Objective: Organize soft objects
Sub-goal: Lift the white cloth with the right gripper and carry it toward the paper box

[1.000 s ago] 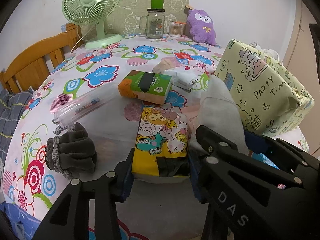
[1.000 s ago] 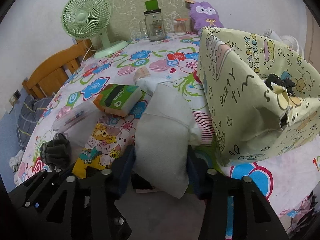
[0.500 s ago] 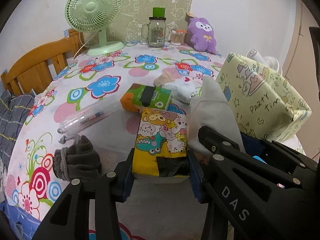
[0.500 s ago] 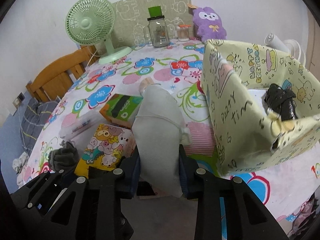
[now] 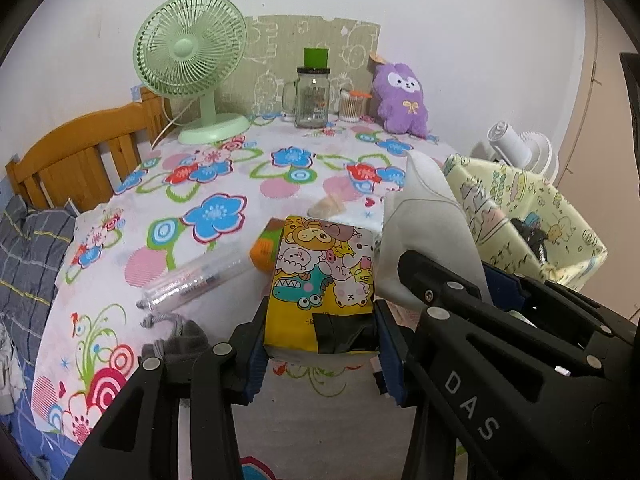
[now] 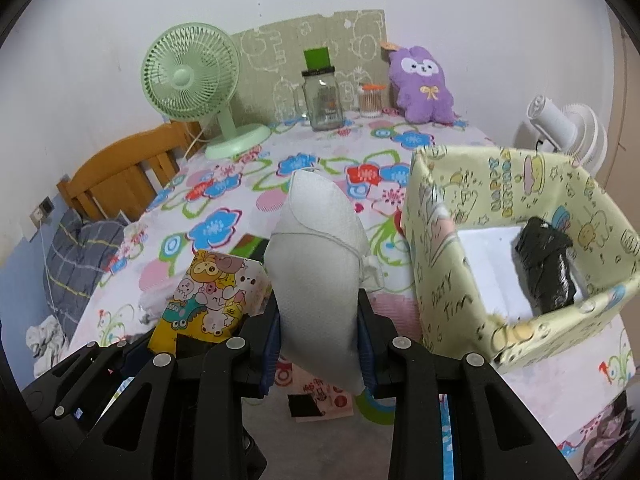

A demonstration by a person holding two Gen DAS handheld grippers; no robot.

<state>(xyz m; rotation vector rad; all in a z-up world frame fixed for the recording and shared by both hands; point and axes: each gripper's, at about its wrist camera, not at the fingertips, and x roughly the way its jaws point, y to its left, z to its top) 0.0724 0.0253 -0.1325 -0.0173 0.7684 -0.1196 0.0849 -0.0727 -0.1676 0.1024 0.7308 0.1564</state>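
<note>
My left gripper is shut on a yellow cartoon-print tissue pack and holds it above the floral tablecloth. My right gripper is shut on a white soft pouch, raised beside the tissue pack. The pouch also shows in the left wrist view. An open yellow gift-wrapped box stands to the right, with a black rolled bundle inside. A grey drawstring pouch lies on the table, low left.
A clear pencil case and an orange-green pack lie on the table. At the back stand a green fan, a glass jar and a purple plush. A wooden chair is at left.
Both grippers have risen with their loads; the tissue pack and the white pouch are now lifted off the table. The box interior with the black bundle has come into view.
</note>
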